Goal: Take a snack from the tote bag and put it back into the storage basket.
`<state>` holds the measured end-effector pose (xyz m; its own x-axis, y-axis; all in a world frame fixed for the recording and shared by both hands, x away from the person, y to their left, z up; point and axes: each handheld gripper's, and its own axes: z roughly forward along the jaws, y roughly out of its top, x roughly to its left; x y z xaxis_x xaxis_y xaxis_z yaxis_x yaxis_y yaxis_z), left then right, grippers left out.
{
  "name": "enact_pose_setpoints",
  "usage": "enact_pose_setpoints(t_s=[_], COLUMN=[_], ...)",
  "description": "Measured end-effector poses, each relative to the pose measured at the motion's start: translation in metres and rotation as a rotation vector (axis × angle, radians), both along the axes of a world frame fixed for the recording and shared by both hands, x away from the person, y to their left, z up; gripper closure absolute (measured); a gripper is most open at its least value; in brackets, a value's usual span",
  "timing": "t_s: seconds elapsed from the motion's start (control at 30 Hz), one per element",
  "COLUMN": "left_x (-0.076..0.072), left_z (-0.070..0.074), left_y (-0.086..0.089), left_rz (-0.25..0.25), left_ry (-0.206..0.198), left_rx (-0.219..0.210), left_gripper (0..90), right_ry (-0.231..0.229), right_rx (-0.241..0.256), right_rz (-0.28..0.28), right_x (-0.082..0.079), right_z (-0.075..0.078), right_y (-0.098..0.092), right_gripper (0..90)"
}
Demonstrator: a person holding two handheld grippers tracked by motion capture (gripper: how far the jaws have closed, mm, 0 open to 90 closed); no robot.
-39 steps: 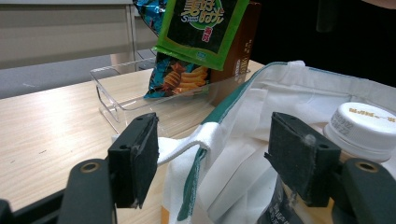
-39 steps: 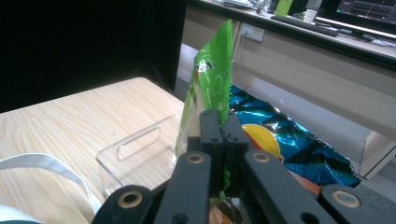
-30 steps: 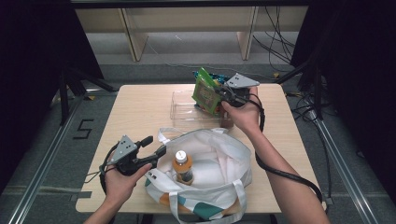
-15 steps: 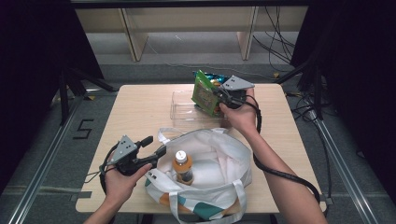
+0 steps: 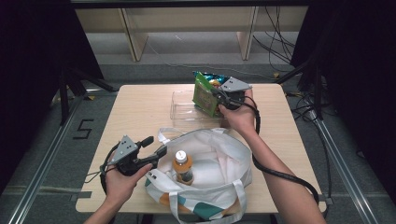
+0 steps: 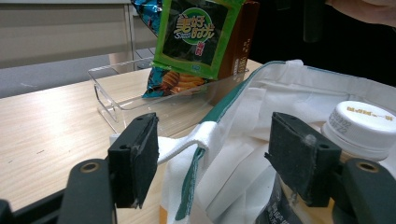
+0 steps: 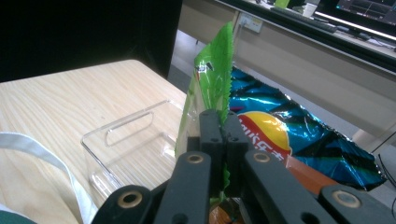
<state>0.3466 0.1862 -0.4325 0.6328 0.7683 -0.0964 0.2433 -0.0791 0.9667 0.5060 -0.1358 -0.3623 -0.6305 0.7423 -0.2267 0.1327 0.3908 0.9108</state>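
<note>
A white tote bag (image 5: 219, 158) with green trim lies open at the table's near edge, with an orange-capped bottle (image 5: 182, 165) standing inside. My left gripper (image 5: 155, 145) is open at the bag's left rim. In the left gripper view its jaws straddle the white rim strap (image 6: 187, 147) of the bag, and the left gripper (image 6: 212, 158) grips nothing. My right gripper (image 5: 215, 95) is shut on a green snack packet (image 5: 204, 95), held upright over the clear tray (image 5: 182, 109). The right gripper (image 7: 220, 126) pinches the packet's (image 7: 212, 79) edge.
A blue chip bag (image 7: 289, 135) and a brown box (image 6: 238, 42) rest in the right end of the clear tray (image 7: 130, 149); its left end is bare. The wooden table (image 5: 135, 112) has free room at left. Shelving and cables lie beyond the far edge.
The right gripper, with the green packet, has shifted slightly left and down toward the tray. The left gripper has stayed at the bag's rim.
</note>
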Motion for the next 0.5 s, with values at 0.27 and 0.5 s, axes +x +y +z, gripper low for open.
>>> enact_pose_setpoints(t_s=[0.27, 0.5], left_x=[0.000, 0.000], left_z=[0.000, 0.000], left_y=[0.000, 0.000], left_rz=[-0.002, -0.002], left_ry=[0.000, 0.000], left_rx=[0.001, 0.002], left_gripper=[32.9, 32.9], right_ry=[0.031, 0.038], right_rx=[0.000, -0.010], right_rz=[-0.012, -0.007], right_x=[-0.002, 0.000], right_z=[-0.006, -0.012], right_y=[-0.005, -0.009], right_gripper=[90.0, 90.0])
